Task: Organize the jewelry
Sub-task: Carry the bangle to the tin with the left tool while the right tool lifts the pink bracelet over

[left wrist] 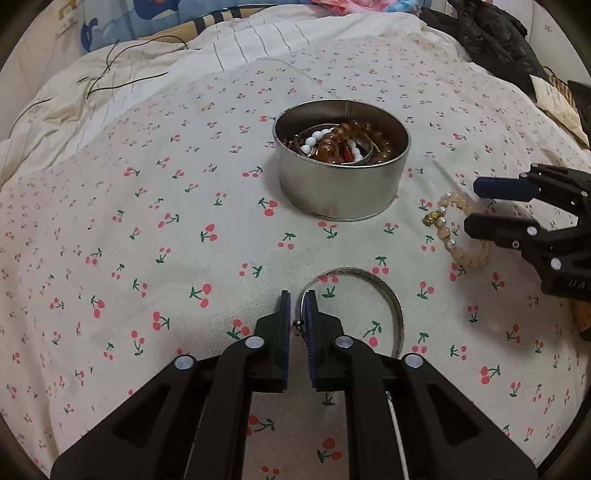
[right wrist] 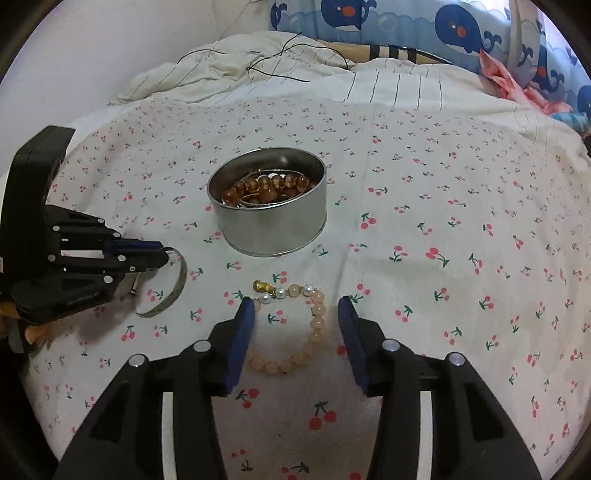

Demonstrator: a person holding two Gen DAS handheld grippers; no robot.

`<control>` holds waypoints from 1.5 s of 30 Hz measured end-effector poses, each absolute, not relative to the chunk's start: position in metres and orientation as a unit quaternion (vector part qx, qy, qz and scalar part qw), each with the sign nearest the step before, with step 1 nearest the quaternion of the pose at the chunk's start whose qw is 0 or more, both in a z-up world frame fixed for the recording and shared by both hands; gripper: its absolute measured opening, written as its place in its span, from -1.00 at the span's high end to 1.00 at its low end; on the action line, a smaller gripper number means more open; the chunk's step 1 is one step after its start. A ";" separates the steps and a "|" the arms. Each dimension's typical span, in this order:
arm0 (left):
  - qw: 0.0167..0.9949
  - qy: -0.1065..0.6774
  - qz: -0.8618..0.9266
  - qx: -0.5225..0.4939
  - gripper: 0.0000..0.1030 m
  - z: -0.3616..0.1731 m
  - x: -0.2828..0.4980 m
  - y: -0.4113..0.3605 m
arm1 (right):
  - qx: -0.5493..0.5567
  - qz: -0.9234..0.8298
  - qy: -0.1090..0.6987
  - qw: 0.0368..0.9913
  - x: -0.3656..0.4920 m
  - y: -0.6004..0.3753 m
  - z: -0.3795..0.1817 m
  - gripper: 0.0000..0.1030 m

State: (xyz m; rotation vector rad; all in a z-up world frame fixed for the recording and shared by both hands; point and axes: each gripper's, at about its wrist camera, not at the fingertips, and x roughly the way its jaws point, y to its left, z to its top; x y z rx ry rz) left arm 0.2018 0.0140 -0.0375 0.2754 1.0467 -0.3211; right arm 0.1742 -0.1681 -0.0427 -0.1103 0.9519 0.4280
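A round metal tin (left wrist: 341,184) (right wrist: 271,229) holding amber and white bead bracelets sits on the cherry-print sheet. My left gripper (left wrist: 298,295) is nearly shut around one end of a thin silver bangle (left wrist: 384,291) lying on the sheet; whether it grips the bangle is unclear. The bangle and left gripper also show in the right wrist view (right wrist: 173,291) (right wrist: 162,253). A peach bead bracelet (right wrist: 306,343) with pearls and a gold charm lies between the fingers of my open right gripper (right wrist: 297,306). It also shows in the left wrist view (left wrist: 447,229), at the right gripper (left wrist: 471,206).
The cherry-print sheet (right wrist: 443,258) covers the bed. A striped white quilt (right wrist: 295,74) with a thin black cord (right wrist: 280,55) lies behind the tin. Whale-print fabric (right wrist: 443,22) is at the back, dark clothing (left wrist: 491,40) at the far right.
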 end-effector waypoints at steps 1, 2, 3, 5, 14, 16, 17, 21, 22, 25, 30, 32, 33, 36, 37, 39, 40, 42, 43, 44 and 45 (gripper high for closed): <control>0.845 0.496 -0.150 0.131 0.69 -0.039 0.202 0.015 | -0.058 0.198 0.458 0.865 0.175 -0.168 -0.045 0.04; 0.846 0.495 -0.148 0.130 0.65 -0.038 0.202 0.015 | -0.063 0.193 0.463 0.863 0.176 -0.167 -0.047 0.03; 0.847 0.495 -0.146 0.129 0.56 -0.039 0.202 0.016 | -0.064 0.193 0.467 0.861 0.176 -0.166 -0.050 0.03; 0.848 0.494 -0.141 0.129 0.44 -0.040 0.203 0.017 | -0.074 0.192 0.474 0.856 0.177 -0.163 -0.055 0.03; 0.855 0.468 -0.169 0.147 0.91 -0.026 0.191 0.004 | -0.039 0.232 0.438 0.868 0.169 -0.167 -0.035 0.84; 0.861 0.460 -0.165 0.140 0.91 -0.020 0.191 0.009 | -0.015 0.239 0.417 0.877 0.167 -0.173 -0.024 0.84; 0.863 0.458 -0.165 0.135 0.91 -0.018 0.192 0.012 | -0.007 0.245 0.406 0.880 0.166 -0.176 -0.020 0.84; 0.868 0.454 -0.158 0.121 0.91 -0.013 0.196 0.020 | 0.017 0.274 0.356 0.893 0.159 -0.178 0.001 0.84; 0.869 0.454 -0.158 0.122 0.91 -0.013 0.196 0.020 | 0.020 0.277 0.350 0.895 0.159 -0.178 0.004 0.84; 0.869 0.452 -0.158 0.127 0.91 -0.013 0.195 0.018 | 0.030 0.277 0.348 0.895 0.160 -0.179 0.006 0.84; 0.870 0.448 -0.155 0.136 0.91 -0.012 0.193 0.015 | 0.041 0.281 0.341 0.896 0.161 -0.182 0.008 0.84; 0.871 0.447 -0.153 0.138 0.91 -0.012 0.192 0.014 | 0.044 0.282 0.341 0.895 0.161 -0.182 0.008 0.84; 0.871 0.446 -0.152 0.140 0.91 -0.012 0.192 0.014 | 0.043 0.282 0.341 0.896 0.161 -0.182 0.007 0.84; 0.871 0.444 -0.152 0.143 0.91 -0.011 0.192 0.013 | 0.045 0.285 0.340 0.895 0.160 -0.182 0.008 0.84; 0.872 0.444 -0.152 0.143 0.91 -0.010 0.192 0.013 | 0.046 0.285 0.339 0.895 0.160 -0.181 0.008 0.84; 0.872 0.442 -0.153 0.144 0.91 -0.010 0.192 0.013 | 0.048 0.286 0.338 0.895 0.160 -0.180 0.009 0.84; 0.873 0.441 -0.152 0.145 0.91 -0.009 0.191 0.012 | 0.048 0.287 0.338 0.895 0.160 -0.180 0.009 0.84; 0.873 0.440 -0.152 0.146 0.91 -0.008 0.191 0.012 | 0.048 0.287 0.338 0.895 0.160 -0.180 0.008 0.84; 0.873 0.439 -0.152 0.146 0.91 -0.008 0.191 0.011 | 0.048 0.287 0.338 0.895 0.160 -0.180 0.009 0.84; 0.873 0.439 -0.152 0.146 0.91 -0.008 0.190 0.011 | 0.048 0.289 0.339 0.894 0.160 -0.179 0.009 0.84; 0.874 0.439 -0.152 0.146 0.91 -0.007 0.190 0.011 | 0.047 0.289 0.339 0.894 0.160 -0.179 0.008 0.84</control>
